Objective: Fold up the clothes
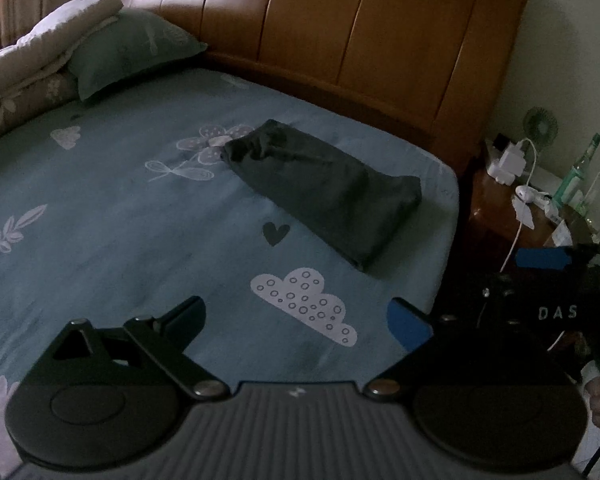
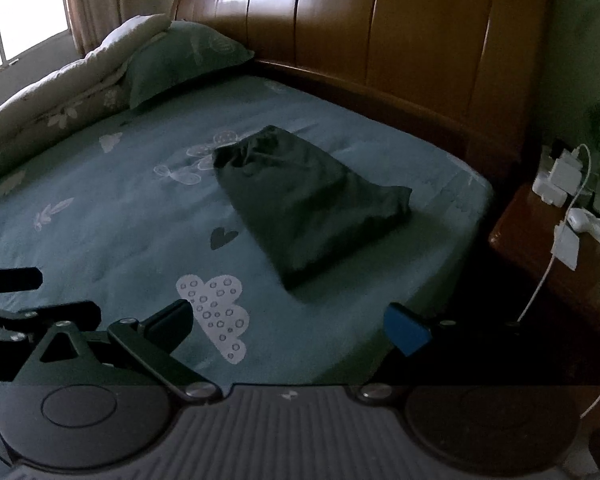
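Both grippers hang over the near edge of the bed, and neither holds anything. Closest to me, my left gripper (image 1: 298, 316) has its fingers spread wide, the black pad on one side and the blue pad on the other, with only printed sheet between them. My right gripper (image 2: 290, 326) is the same story: fingers splayed apart, nothing pinched, hovering above the bed sheet (image 2: 100, 240) near its corner. In the right wrist view I catch the left gripper's black linkage poking in at the left edge.

Just past the fingertips sits a white cloud print (image 1: 306, 304) dotted with little rings, and a bit further on a dark heart print (image 1: 275, 233). Beyond those lies the dark garment (image 1: 324, 190), already folded into a compact oblong, resting flat on the sheet and well apart from both grippers. Its far end touches a pale flower print.

Off to the right stands a wooden nightstand (image 2: 540, 240) cluttered with white chargers and a trailing cable (image 2: 540, 288). Further back on the left, a green pillow (image 1: 136, 52) leans against a rolled quilt (image 1: 40, 52). Behind it all rises the glossy wooden headboard (image 1: 360, 40).
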### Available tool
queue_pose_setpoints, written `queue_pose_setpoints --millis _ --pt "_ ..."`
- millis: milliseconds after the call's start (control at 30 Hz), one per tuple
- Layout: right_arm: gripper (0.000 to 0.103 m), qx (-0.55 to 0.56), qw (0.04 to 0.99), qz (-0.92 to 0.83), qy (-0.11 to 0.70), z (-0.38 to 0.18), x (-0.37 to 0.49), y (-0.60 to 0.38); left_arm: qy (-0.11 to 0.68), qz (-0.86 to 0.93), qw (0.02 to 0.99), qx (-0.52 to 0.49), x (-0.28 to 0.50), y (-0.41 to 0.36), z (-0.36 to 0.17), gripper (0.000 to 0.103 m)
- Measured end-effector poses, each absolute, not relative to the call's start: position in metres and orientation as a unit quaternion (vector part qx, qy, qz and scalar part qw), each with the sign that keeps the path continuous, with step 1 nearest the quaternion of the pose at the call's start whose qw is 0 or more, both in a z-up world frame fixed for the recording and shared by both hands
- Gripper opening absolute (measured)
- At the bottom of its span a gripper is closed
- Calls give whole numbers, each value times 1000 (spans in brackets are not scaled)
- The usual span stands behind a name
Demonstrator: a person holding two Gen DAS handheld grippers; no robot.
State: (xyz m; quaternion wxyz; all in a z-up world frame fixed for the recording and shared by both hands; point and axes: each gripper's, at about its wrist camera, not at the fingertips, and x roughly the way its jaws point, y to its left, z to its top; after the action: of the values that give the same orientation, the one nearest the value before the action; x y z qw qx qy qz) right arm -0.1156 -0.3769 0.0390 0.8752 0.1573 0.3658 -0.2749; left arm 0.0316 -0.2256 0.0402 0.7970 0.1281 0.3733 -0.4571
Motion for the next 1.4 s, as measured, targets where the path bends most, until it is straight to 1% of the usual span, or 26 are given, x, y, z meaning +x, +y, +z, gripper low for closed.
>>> queue_pose_setpoints --millis 367,500,600,800,1400 --pt "103 148 879 -274 360 44 -105 -385 367 -456 796 152 34 -242 44 98" --pt "103 146 879 -276 360 46 -103 -386 370 -457 795 150 38 -245 45 98" --pt "103 145 878 -278 361 46 -103 -387 371 -460 793 147 40 -246 46 101" --pt "103 145 878 -278 363 46 -104 -390 363 -463 796 140 39 -247 50 101" --pt "103 150 878 -277 361 41 -112 -390 374 -454 795 149 35 -258 45 101"
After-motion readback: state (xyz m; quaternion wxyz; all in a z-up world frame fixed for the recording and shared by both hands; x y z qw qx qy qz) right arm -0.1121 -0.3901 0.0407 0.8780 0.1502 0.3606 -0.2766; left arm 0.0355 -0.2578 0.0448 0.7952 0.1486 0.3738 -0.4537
